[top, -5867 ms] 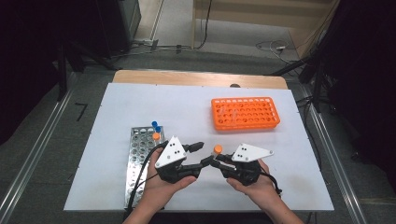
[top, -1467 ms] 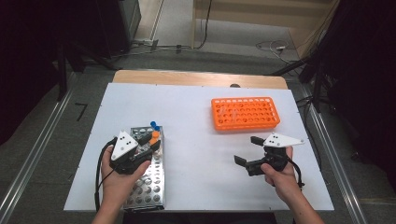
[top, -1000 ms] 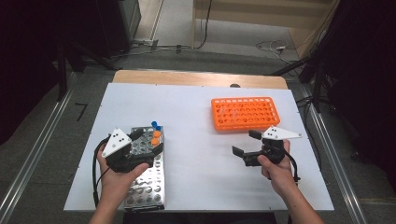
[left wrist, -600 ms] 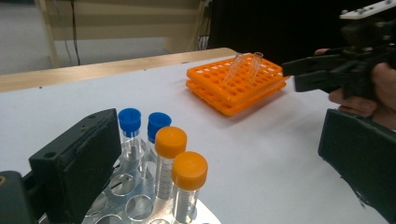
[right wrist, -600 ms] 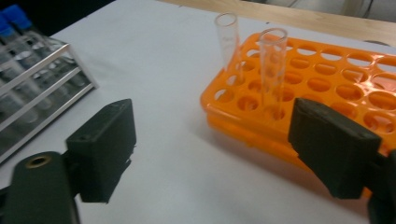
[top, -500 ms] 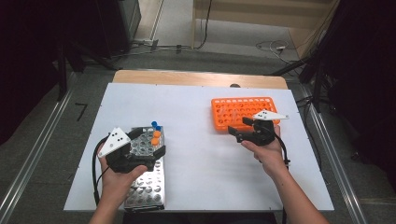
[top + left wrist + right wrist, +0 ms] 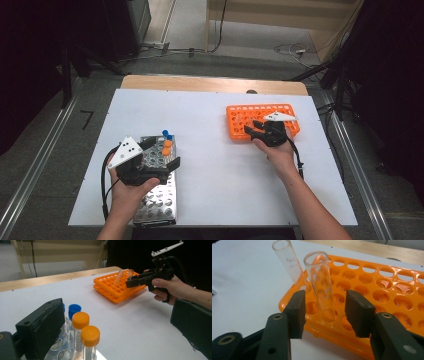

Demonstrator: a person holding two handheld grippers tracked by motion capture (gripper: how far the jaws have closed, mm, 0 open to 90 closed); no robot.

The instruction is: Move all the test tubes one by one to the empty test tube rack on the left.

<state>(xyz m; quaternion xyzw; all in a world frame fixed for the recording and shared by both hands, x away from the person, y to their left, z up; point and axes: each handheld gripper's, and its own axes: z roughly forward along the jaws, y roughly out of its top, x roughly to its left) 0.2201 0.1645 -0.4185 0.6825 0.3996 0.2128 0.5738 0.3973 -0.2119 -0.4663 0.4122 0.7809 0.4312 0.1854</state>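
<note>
At centre frame, the right gripper (image 7: 324, 312) has just been closing its jaws around a glass tube (image 7: 322, 287) standing in the orange rack (image 7: 387, 290), pads not yet touching; squeezing gently and squarely should avoid tipping it. Lower left, the left gripper (image 7: 159, 154) gapes wide over the metal rack (image 7: 160, 205).

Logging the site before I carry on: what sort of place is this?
Probably a lab test bench: an orange tube rack with glass test tubes, capped sample tubes in a metal rack, and cables on the floor.
</note>
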